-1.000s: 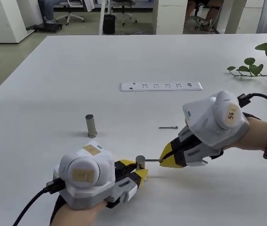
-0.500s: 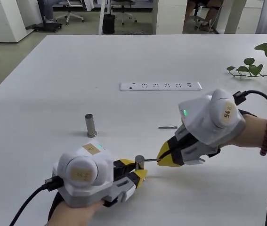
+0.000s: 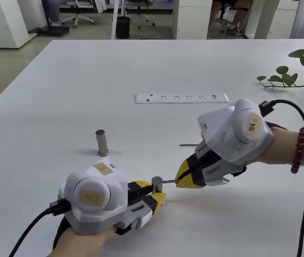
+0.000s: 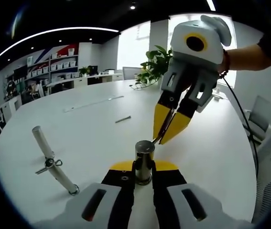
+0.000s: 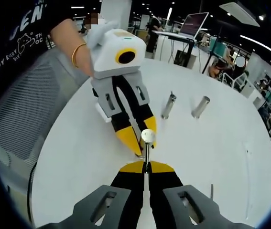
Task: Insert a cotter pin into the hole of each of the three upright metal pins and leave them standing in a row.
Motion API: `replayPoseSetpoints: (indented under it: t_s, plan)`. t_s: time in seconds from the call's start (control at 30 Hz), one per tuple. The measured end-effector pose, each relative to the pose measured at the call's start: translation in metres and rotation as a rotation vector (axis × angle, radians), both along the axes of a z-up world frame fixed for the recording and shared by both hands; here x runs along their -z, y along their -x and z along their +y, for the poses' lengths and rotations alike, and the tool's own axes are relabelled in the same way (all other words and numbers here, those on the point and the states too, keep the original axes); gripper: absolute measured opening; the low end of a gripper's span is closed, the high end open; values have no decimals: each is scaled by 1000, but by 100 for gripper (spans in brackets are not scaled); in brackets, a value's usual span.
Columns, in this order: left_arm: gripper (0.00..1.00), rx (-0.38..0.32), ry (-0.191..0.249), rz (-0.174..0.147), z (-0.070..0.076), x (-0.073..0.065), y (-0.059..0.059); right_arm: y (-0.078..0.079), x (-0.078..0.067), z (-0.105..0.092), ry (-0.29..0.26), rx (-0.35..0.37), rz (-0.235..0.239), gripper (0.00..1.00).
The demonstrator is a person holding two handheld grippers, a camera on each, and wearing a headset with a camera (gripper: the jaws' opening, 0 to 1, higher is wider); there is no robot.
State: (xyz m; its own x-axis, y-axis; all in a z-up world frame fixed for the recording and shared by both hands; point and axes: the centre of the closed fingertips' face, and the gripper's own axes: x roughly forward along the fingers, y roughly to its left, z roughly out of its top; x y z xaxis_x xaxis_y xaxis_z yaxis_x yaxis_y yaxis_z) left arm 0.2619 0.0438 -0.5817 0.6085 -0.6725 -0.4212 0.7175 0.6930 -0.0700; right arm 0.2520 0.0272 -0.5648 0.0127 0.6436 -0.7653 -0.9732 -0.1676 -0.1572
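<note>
Surroundings: office chairs (image 3: 82, 10) stand on the floor far beyond the clamped pin (image 3: 156, 184).
Table (image 3: 141, 69): broad, white, smooth and flat. It bears the clamped pin near the person's edge.
Plant (image 3: 294, 72): far off to the right of the clamped pin, trailing over the table.
Power strip (image 3: 181, 98): lies flat, well beyond the clamped pin.
Left gripper (image 3: 154, 195): fingers narrow, gripping the clamped pin low on its shank and holding it upright.
Right gripper (image 3: 186, 179): just right of the clamped pin, fingers pinched tight on the cotter pin (image 3: 168, 181).
Finished pin (image 4: 51, 160): stands apart from the clamped pin, with a cotter pin through it.
Spare cotter pin (image 3: 188, 144): lies loose on the table beyond the clamped pin.
Cotter pin: its tip meets the clamped pin near the top. I cannot tell whether it has entered the hole.
Risk: the tip probably skids off the round shank if it is misaligned. Pushing harder may bend it, twist it in the pinch or tilt the clamped pin. Dropped, it could slide on the smooth table.
</note>
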Motion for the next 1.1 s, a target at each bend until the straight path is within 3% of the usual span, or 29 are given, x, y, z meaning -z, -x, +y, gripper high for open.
replayPoseSetpoints:
  t_s: [0.3,0.5,0.8,1.1]
  plan:
    - [10,4,-5,-2,-1,0,1,0,1,11,7,-23,-8,0]
    - [10,5,-17,-20,-2,0,1,1,2,13,3,-11,6,0]
    - [10,-17,0,-14,-2,-1,0,1,1,16,0,63,59,0]
    - [10,-39,14,-7,-2,-1,0,0,1,16,-5,111,75,0]
